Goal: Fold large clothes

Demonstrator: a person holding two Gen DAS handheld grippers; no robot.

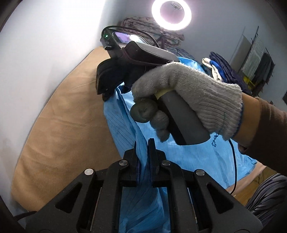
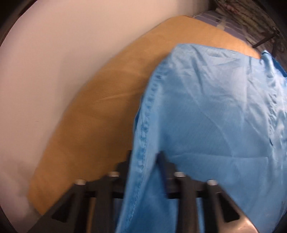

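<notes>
At the bottom centre of the left wrist view your left gripper (image 1: 143,152) is pressed together on a ridge of the shiny sky-blue garment with fine dark pinstripes (image 1: 188,161); the pinch takes only a narrow fold near the fingertips, so a sharp tug could, I judge, slide the slippery cloth out. In the right wrist view, which is blurred, your right gripper (image 2: 143,157) sits at the bottom centre, its jaws closed onto the stitched hem of the same blue garment (image 2: 215,116), and the hem runs between the fingers at a slant; the blur keeps me from telling how deep that hold is, so treat it as shallow. Just past the left gripper, in the middle of the frame, your right hand in a grey knitted glove (image 1: 188,96) holds the other tool, and its black cable (image 1: 235,170) hangs down at the right over the cloth, where it could snag a fold. The garment lies draped over the tan cloth-covered bed (image 1: 59,125), filling the centre and lower right, with its near part lifted between the two grips. If you pull the hands apart unevenly, the seam may twist and the fold land crooked. Farther off, at the upper right, a heap of blue and white clothes (image 1: 220,68) sits close enough for a wide swing to drag it in, and the glowing ring lamp (image 1: 171,14) stands at the top.
</notes>
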